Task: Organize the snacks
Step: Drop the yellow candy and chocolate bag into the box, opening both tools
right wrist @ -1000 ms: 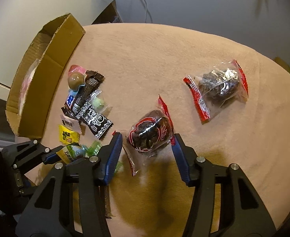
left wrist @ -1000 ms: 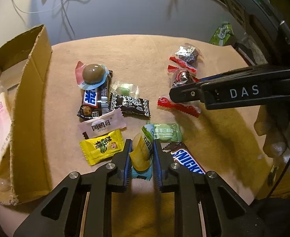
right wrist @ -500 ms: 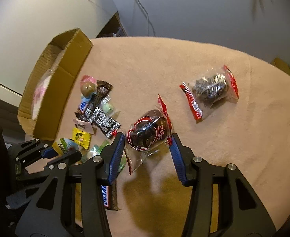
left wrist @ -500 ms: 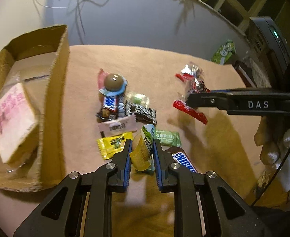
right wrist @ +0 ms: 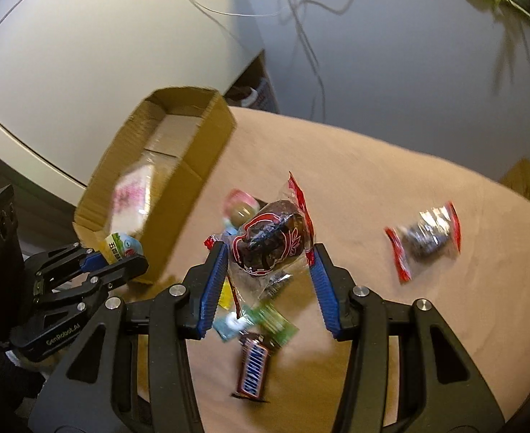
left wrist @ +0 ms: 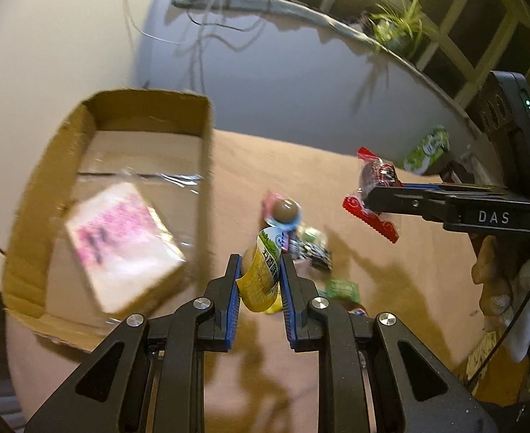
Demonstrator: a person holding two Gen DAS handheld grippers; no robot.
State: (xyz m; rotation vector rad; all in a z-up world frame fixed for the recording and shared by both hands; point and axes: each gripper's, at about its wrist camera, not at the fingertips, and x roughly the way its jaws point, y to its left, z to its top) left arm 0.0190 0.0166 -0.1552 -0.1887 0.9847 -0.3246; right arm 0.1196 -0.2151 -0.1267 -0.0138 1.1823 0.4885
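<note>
Left wrist view looks down on the box (left wrist: 207,166), an open cardboard tray on the tan cloth (left wrist: 391,310), with a clear-wrapped pink pack (left wrist: 120,249) lying flat inside. The right gripper (right wrist: 268,281) has its blue pads pressed on both sides of a red bag (right wrist: 272,238) of dark dried fruit, lifted clear of the cloth, right of the box; the film looks thin, crinkly and slippery, so a hold across the lumpy middle seems safer than one on the serrated red ends. The left gripper (left wrist: 259,281) is clamped on a yellow pouch (left wrist: 261,274), held upright just beside the box's near wall; it looks light and soft, likely to buckle if squeezed harder. A second red bag (right wrist: 423,238) lies well right of the box. Loose sweets sit between the box and that bag: a Snickers (right wrist: 252,371), a green wrapper (right wrist: 272,323), and a brown ball (left wrist: 285,211) on a pink-and-blue foil. Soft cloth should stop small wrappers sliding. Beyond the box, cables (left wrist: 207,25) hang down a pale wall and a plant (left wrist: 394,25) stands on a ledge.
</note>
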